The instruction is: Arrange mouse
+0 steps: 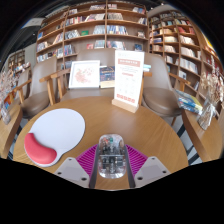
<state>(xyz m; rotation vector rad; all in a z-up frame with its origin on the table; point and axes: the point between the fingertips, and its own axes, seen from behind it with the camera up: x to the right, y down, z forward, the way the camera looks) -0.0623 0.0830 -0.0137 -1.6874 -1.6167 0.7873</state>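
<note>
A clear, see-through mouse (111, 153) sits between my fingers, over the near edge of a round wooden table (160, 128). My gripper (111, 162) is shut on the mouse, and the magenta pads (88, 158) press on both of its sides. A white mouse pad (58, 128) with a red wrist rest (40, 150) lies on the table to the left of the fingers, apart from the mouse.
A standing white sign (128, 82) and a display card (85, 73) stand at the table's far side. Chairs stand beyond the table at the right (160, 97) and the left (40, 98). Bookshelves (105, 25) fill the background.
</note>
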